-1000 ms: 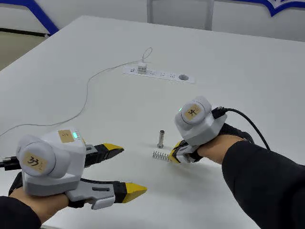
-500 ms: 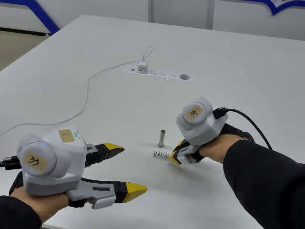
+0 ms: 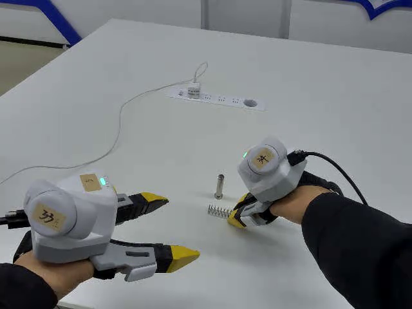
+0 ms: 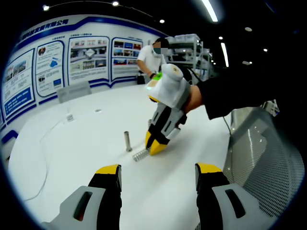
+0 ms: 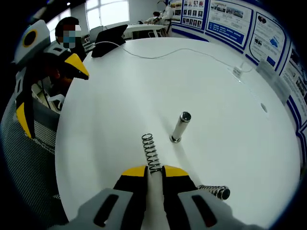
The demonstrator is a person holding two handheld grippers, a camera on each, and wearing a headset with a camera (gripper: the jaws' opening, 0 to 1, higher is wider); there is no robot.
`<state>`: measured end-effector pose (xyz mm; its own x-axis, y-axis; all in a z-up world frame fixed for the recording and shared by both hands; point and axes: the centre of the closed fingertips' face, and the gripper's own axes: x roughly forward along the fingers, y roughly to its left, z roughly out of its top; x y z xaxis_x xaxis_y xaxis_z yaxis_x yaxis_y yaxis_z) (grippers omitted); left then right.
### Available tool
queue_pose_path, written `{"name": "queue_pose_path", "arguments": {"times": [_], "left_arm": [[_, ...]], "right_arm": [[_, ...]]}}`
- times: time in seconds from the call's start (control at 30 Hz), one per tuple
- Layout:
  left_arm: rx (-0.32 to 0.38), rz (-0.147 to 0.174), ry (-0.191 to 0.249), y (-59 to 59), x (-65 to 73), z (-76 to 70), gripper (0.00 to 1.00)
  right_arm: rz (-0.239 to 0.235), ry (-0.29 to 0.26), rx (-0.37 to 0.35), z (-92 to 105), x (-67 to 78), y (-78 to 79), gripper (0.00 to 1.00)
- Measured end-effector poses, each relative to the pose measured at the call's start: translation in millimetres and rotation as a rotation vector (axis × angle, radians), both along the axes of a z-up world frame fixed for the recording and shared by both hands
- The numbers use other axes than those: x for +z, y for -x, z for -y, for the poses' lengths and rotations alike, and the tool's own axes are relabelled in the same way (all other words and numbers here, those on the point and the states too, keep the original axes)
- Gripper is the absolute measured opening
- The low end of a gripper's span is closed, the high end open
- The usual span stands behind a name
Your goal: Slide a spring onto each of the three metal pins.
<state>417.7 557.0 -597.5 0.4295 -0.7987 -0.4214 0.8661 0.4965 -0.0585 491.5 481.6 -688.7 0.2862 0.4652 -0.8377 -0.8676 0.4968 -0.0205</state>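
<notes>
My left tongs and right tongs match: pale grey shells, black jaws, bright yellow tips. I see the silvery coiled wire spring and the shiny silver upright metal pin against the plain white table. The long flat power strip is white too.
</notes>
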Motion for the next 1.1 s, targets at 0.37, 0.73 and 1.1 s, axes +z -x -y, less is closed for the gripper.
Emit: {"name": "queue_pose_path", "arguments": {"times": [0.37, 0.73, 1.1], "left_arm": [[0.000, -0.002, 0.000, 0.5, -0.2, 0.1, 0.63], [-0.008, -0.002, 0.001, 1.6, 0.3, 2.0, 0.63], [-0.007, -0.001, 0.004, 1.6, 1.1, 2.2, 0.63]], "right_arm": [[0.024, 0.000, 0.015, -2.7, 7.8, 1.4, 0.12], [0.063, -0.002, 0.026, -4.2, 22.4, 0.4, 0.12], [0.065, 0.010, 0.027, -5.1, 35.5, -0.3, 0.12]]}}
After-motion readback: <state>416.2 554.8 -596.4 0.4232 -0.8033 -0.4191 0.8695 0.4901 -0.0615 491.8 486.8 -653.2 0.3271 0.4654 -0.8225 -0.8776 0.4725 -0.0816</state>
